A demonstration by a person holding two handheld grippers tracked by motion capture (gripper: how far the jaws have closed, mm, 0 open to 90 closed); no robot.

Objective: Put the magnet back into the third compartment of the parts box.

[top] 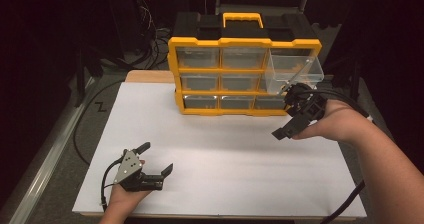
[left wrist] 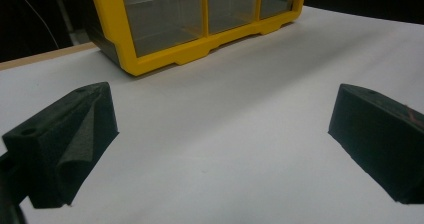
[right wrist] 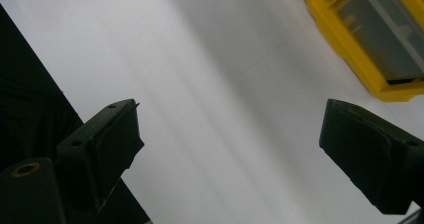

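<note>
A yellow and black drawer cabinet (top: 200,71) with clear drawers stands at the back of the white table top (top: 230,154). Its top right drawer (top: 295,72) is pulled out and juts forward. My right gripper (top: 291,122) hangs just below and in front of that drawer, apart from it, jaws pointing down and left. In the right gripper view the right gripper (right wrist: 230,149) is open over bare white surface, the cabinet (right wrist: 360,49) at the upper right. My left gripper (top: 157,157) rests low at the front left, open. In the left gripper view the left gripper (left wrist: 220,144) faces the cabinet's bottom row (left wrist: 165,19).
Dark cables (top: 150,39) lie tangled on the floor behind the cabinet's left side. A metal rail (top: 45,154) runs along the floor left of the table. A thick black cable (top: 350,204) trails from the right gripper past the table's front right corner.
</note>
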